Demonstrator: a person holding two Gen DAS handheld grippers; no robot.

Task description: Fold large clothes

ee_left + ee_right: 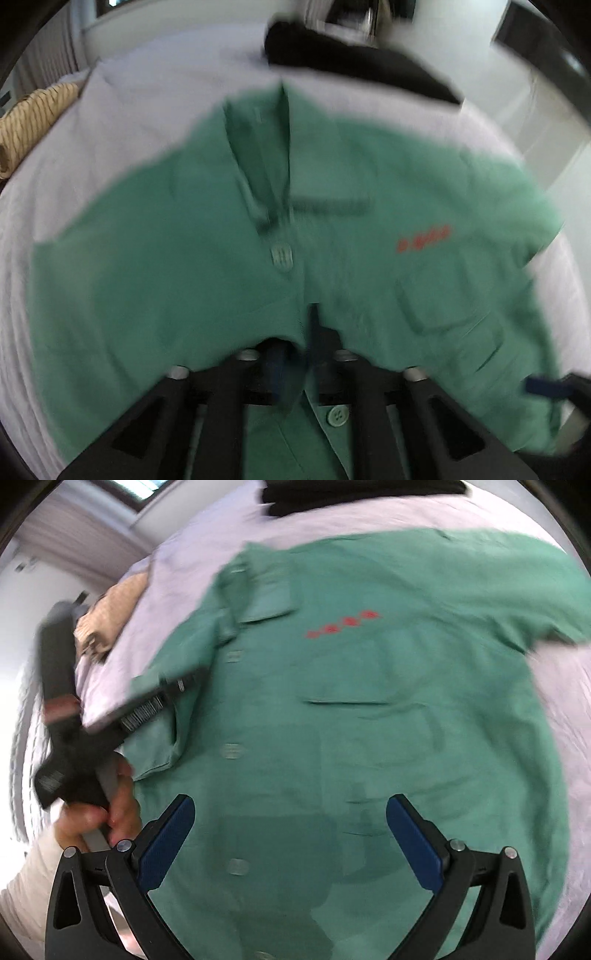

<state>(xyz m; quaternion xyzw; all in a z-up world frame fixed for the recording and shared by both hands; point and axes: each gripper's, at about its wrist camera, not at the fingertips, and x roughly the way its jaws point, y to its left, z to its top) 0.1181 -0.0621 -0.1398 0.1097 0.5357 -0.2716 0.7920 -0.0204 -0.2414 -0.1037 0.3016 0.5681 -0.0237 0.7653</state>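
**Right tongs** (pixel 291 805): jaws spread wide, blue pads bare and gripping nothing. They hang over the lower front of the green shirt (pixel 369 738), which fills the right wrist view from 6 to 12 o'clock.

**Left tongs** (pixel 295 339): blue pads stand close together with a narrow gap. In the left wrist view green cloth bunches over and around the tips at 6 o'clock. Motion blur hides whether the pads pinch it. In the right wrist view these tongs reach in from 9 o'clock to the folded-in sleeve edge, carried by a hand (pixel 99 812) with a pale sleeve (pixel 29 878) at 8 o'clock.

**Surface:** white sheet (pixel 177 576), lightly creased, showing around the shirt on all sides.

**Also on the sheet:**
- tan striped cloth (pixel 33 118) at 10 o'clock, at the sheet's edge
- black garment (pixel 351 55) at 12 o'clock, beyond the collar and apart from the shirt

**Room:** pale walls and a bright window strip past the far edge, all blurred.

**Shirt, appearance:**
- lies front up, buttoned, and mostly flat
- row of pale buttons (pixel 231 751) down the placket
- open collar (pixel 266 602) at the far end
- red lettering (pixel 343 624) on the chest, unreadable
- chest pocket (pixel 347 702) below the lettering
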